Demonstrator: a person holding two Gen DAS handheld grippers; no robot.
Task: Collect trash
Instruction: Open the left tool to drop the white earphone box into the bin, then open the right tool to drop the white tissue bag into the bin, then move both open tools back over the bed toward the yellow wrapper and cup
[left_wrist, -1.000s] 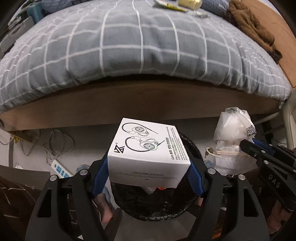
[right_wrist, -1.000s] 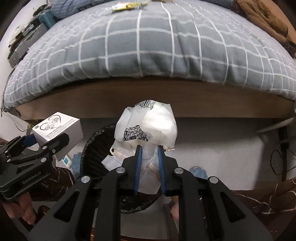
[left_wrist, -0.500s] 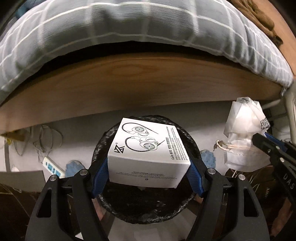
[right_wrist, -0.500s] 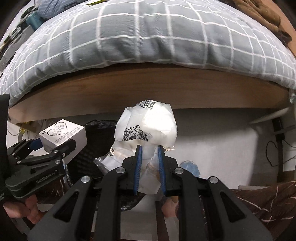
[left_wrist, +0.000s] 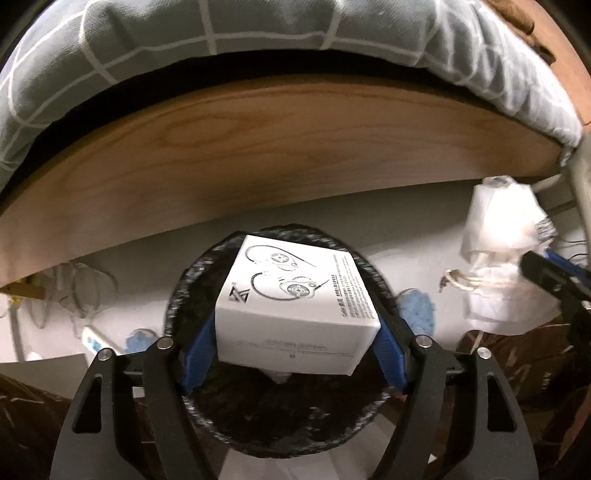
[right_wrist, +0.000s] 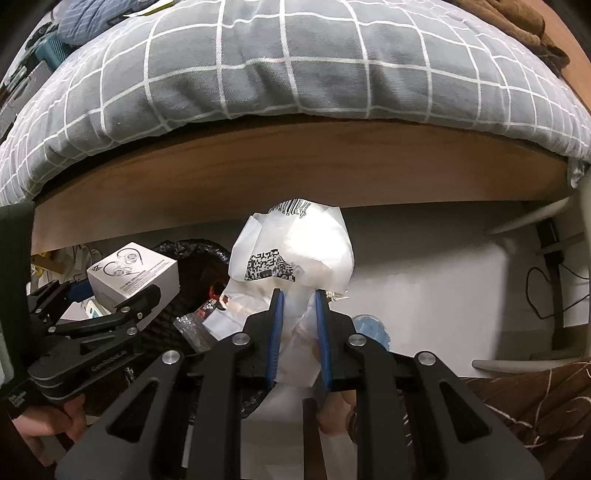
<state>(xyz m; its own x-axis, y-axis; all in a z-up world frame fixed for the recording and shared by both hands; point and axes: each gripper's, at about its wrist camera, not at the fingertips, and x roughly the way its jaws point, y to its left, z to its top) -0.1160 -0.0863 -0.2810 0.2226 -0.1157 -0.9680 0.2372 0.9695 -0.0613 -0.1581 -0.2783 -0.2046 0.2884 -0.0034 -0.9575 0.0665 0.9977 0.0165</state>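
My left gripper (left_wrist: 295, 343) is shut on a white earphone box (left_wrist: 295, 302) and holds it right above the open mouth of a round bin with a black liner (left_wrist: 280, 428). The box also shows in the right wrist view (right_wrist: 133, 275), over the bin (right_wrist: 192, 266). My right gripper (right_wrist: 297, 325) is shut on a crumpled white paper bag with a QR code (right_wrist: 295, 254), held to the right of the bin. That bag shows in the left wrist view (left_wrist: 502, 258).
A bed with a grey checked duvet (right_wrist: 295, 74) and a wooden side board (left_wrist: 258, 147) stands just behind the bin. A power strip and cables (left_wrist: 88, 336) lie on the floor at left. Blue slippers (left_wrist: 417, 306) sit beside the bin.
Both grippers have dropped lower and moved closer to the bed side. The box now sits centred over the bin's mouth. Both grips are unchanged.
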